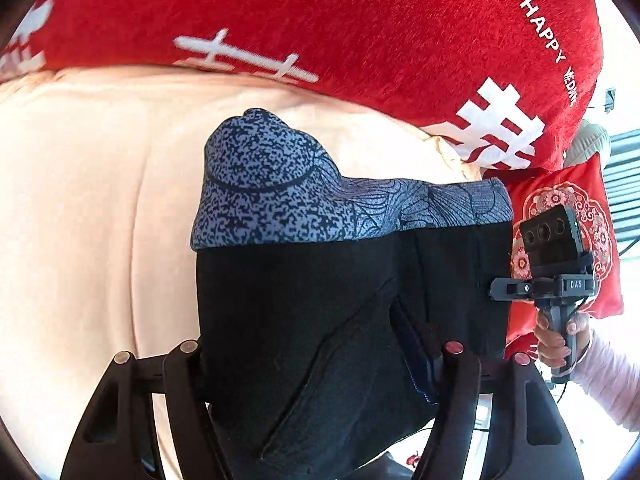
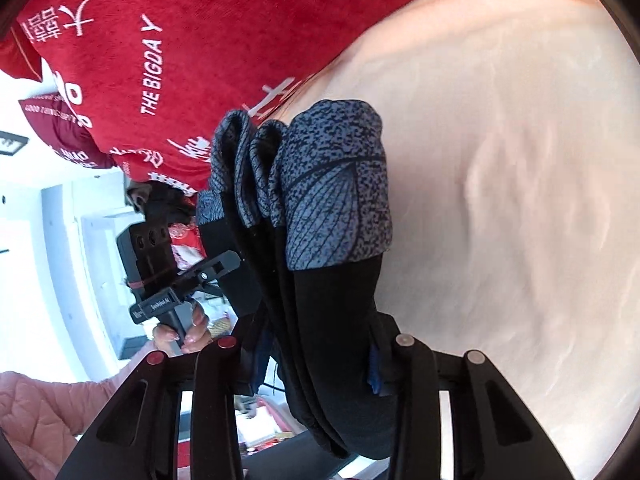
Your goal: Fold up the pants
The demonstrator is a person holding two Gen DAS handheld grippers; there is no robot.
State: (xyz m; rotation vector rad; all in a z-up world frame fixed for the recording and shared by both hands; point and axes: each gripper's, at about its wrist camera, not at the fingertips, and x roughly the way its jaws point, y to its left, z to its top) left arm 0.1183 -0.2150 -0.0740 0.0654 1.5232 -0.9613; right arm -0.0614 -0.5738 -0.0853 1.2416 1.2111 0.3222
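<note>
While I hold both tools up over the bed, the pants [image 1: 320, 300] hang directly in front of each camera and block most of the lower view. A red cushion [image 1: 340, 28] with white lettering lies along the far edge of the bed, and a smaller red cushion [image 1: 568, 232] with a flower pattern stands beyond the right tool. A pale peach blanket [image 1: 92, 208] covers the bed, soft and lightly creased; bright white room shows behind the cushions in the right wrist view. My left gripper [image 1: 320, 350] is pinching the black cloth, which fills the gap between its fingers. My right gripper [image 2: 316, 342] is likewise pinched on the cloth, its fingers set closer together. In the left wrist view, my right hand [image 1: 560, 340] grips the handle of the right tool; in the right wrist view, my left hand [image 2: 184, 332] grips the other handle, with a pink quilted sleeve [image 2: 32, 416] behind it. Lifted off the blanket, the pants are black with a wide blue speckled band [image 1: 280, 200] at the far end, gathered in several layers.
</note>
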